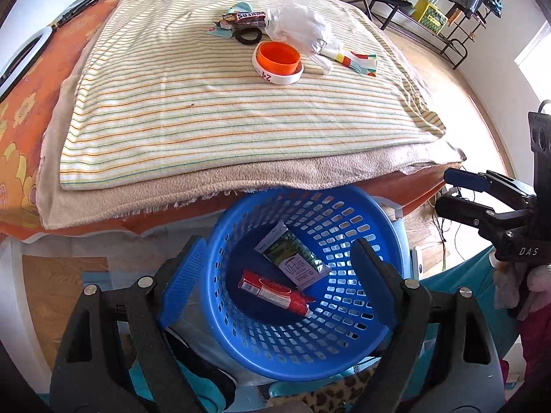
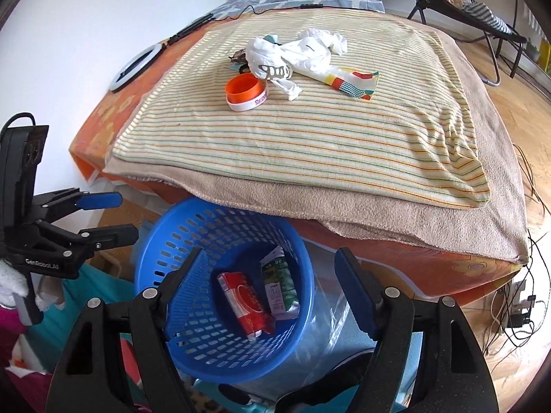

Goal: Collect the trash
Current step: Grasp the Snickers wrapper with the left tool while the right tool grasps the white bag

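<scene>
Both grippers, left (image 1: 275, 275) and right (image 2: 272, 289), spread wide, holding nothing, above blue basket (image 1: 378, 241). Candy wrapper (image 1: 248, 17) plain only in left view; in right view probably hidden behind white bag (image 2: 296, 55).

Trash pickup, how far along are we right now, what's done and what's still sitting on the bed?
Done: a red packet and a green-and-white packet lie in the blue basket. In hand: nothing; the left gripper and right gripper are both open and empty over the basket. Left on the striped blanket: white plastic bag, orange cap, candy wrapper, black ring, colorful wrapper.
</scene>
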### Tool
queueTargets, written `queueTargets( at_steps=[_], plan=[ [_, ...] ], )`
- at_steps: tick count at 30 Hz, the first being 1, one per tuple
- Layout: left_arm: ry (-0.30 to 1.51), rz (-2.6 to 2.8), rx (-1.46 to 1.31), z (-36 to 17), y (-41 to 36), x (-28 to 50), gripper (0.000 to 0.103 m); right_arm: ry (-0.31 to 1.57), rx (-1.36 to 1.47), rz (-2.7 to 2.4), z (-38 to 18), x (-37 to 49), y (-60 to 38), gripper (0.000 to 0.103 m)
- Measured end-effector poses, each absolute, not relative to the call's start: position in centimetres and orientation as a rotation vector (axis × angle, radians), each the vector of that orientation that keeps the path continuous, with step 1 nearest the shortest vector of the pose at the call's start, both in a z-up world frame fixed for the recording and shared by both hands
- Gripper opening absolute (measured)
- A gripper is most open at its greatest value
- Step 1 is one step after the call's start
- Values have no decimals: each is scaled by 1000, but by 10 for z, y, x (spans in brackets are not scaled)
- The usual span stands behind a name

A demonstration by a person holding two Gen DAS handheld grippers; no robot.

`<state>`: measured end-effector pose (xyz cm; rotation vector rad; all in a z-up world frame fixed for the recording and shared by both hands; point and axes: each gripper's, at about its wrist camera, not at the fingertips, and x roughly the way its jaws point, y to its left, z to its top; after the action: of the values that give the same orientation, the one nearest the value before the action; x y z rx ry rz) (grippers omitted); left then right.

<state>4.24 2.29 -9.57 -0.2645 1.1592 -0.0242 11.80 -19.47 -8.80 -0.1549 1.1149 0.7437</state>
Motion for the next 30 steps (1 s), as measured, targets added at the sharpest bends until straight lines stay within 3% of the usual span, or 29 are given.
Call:
queueTargets(
  at_steps=[30],
  plan=[
    [1065, -11, -278, -53, 83, 165, 84, 1006, -93, 811, -53, 205, -137, 76]
  ],
)
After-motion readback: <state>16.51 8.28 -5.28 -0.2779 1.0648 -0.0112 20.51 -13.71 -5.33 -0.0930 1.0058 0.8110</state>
